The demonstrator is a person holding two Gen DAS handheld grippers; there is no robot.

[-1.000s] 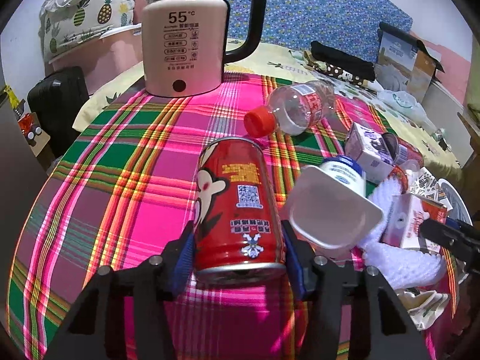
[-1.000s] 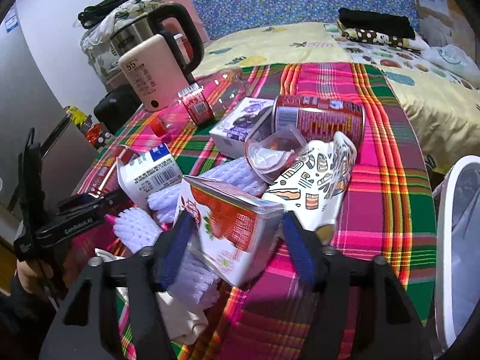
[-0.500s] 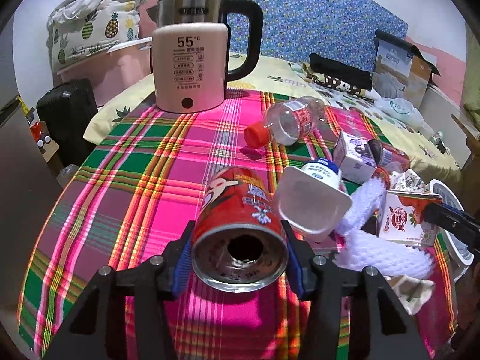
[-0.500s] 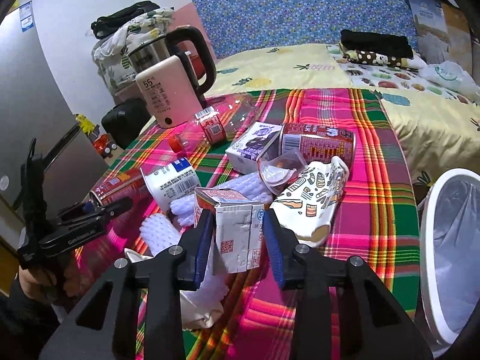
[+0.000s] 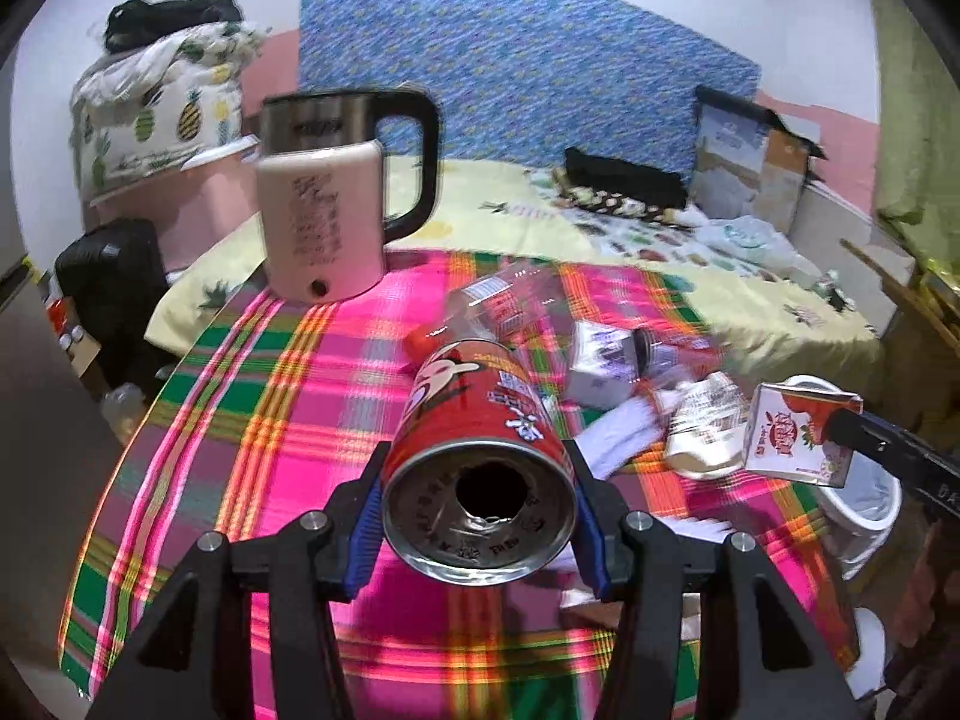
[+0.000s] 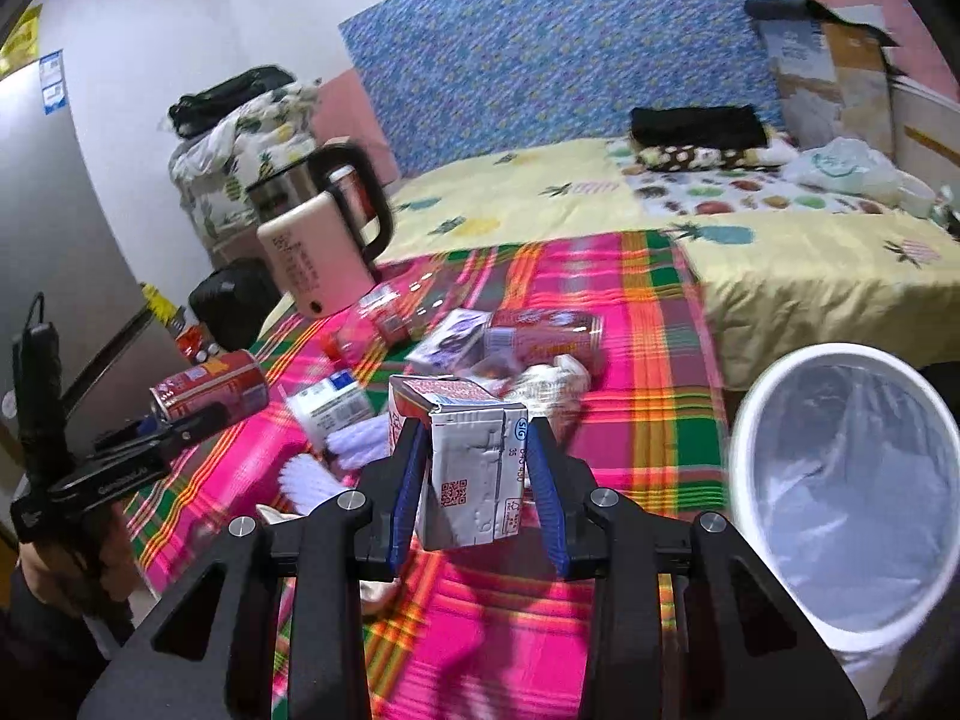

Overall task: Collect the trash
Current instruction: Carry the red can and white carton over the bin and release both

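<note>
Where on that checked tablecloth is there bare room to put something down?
Bare cloth lies left of the red can, from the kettle forward to the near table edge. The right side is crowded: bottle, purple carton, wrappers, foam netting, beside the bin.

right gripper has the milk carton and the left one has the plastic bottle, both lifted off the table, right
Not quite. The left gripper holds the red can, not the plastic bottle, which lies on the table; the left wrist view shows it. The right gripper does hold the milk carton.

Right wrist view: kettle (image 6: 318, 252) on table (image 6: 654, 420) at 10 o'clock; litter pile (image 6: 510, 354) centre; bin (image 6: 840, 480) off table edge at 3 o'clock; bed (image 6: 780, 240) behind.
</note>
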